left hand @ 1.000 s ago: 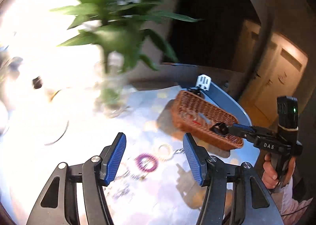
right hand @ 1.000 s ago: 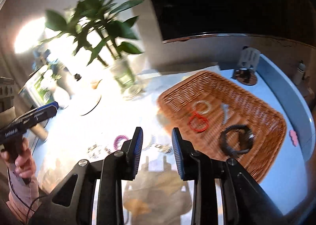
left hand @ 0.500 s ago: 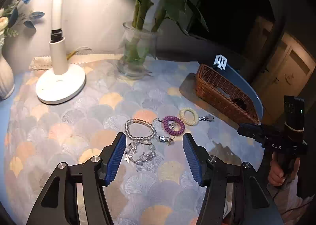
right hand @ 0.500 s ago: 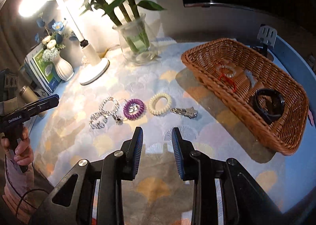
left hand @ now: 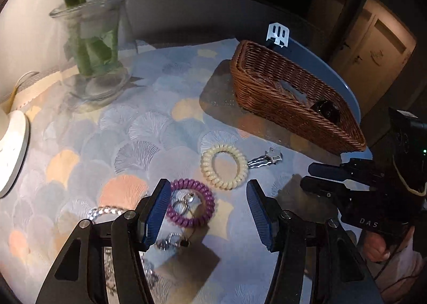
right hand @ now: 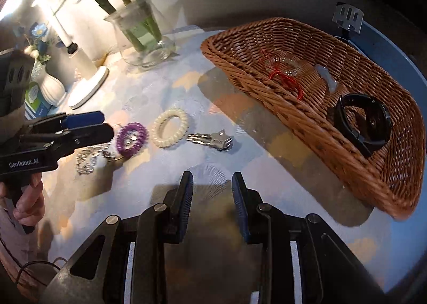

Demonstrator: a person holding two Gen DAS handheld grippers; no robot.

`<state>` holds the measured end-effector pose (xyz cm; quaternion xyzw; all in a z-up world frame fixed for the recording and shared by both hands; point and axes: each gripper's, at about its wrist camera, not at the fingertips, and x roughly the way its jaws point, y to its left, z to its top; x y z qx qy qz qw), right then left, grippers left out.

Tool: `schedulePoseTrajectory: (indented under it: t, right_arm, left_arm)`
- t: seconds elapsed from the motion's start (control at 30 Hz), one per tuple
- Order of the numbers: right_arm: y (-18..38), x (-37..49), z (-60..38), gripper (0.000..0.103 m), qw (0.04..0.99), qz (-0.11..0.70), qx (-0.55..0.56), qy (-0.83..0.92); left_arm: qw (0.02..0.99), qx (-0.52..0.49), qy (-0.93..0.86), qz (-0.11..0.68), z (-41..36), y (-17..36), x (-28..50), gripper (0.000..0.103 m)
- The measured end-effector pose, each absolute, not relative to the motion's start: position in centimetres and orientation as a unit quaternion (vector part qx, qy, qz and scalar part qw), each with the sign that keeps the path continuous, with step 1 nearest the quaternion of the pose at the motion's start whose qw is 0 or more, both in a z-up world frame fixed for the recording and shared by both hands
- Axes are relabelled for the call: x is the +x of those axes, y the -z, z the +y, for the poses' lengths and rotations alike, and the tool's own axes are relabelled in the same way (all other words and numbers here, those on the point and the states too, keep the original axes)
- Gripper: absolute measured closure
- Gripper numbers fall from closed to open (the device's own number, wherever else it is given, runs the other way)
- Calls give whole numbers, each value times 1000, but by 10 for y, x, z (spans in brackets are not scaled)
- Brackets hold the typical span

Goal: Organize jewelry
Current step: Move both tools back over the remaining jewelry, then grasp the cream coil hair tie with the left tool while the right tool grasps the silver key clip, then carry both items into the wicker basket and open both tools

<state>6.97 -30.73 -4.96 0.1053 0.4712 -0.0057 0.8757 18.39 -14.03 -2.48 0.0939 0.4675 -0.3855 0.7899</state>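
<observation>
A purple coil bracelet [left hand: 192,204] lies on the patterned cloth just ahead of my open left gripper [left hand: 209,210], near its left finger. A cream coil bracelet [left hand: 224,166] and a silver hair clip [left hand: 265,161] lie beyond it. Silver bead bracelets [right hand: 86,160] lie left of the purple one [right hand: 132,138]. The wicker basket [right hand: 395,170] holds a red cord bracelet [right hand: 285,80], a clear bead bracelet [right hand: 289,68], a pale clip [right hand: 327,78] and a black watch [right hand: 365,122]. My right gripper [right hand: 212,197] is open and empty, low over the cloth, short of the hair clip [right hand: 210,140].
A glass vase with bamboo stalks [left hand: 92,53] stands at the back. A white lamp base [right hand: 88,88] and a white flower vase [right hand: 52,89] stand at the left. A metal stand [right hand: 347,17] sits behind the basket, at the blue table edge [right hand: 395,45].
Both grippers have come down and forward toward the jewelry on the cloth. The left one now sits right over the purple coil bracelet. Both stay open.
</observation>
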Motion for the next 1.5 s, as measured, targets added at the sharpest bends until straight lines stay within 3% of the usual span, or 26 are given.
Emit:
schedulePoseTrajectory:
  t: [0.13,0.33,0.73,0.87,0.93,1.03,1.27,1.5]
  right_arm:
    - [60,87,-310,70,871,482,89,3]
    - [67,104,-307,70,875,479,69,-9]
    - [70,124,-291,65,883,469,12,-34]
    - [70,117,-283,66,884,467,-11,-39]
    - [70,113,-281,75,884,465,-12,-42]
    - [69,104,-280,85,884,465,-7,-49]
    - [65,72,-277,85,881,470,-5,-55]
    - [47,21,-291,85,885,463,3,-50]
  left_arm:
    - [781,118,383,478,-162,44,198,44]
    - [771,126,394,484,-176,59,204,57]
    - [782,136,395,463,-189,62,209,60]
    - [790,156,382,453,-192,62,204,84]
    - [796,172,373,445,-191,62,202,92]
    - [796,175,372,445,-192,62,200,92]
    - [797,176,376,438,-187,54,181,93]
    - [806,172,401,399,-183,13,153,93]
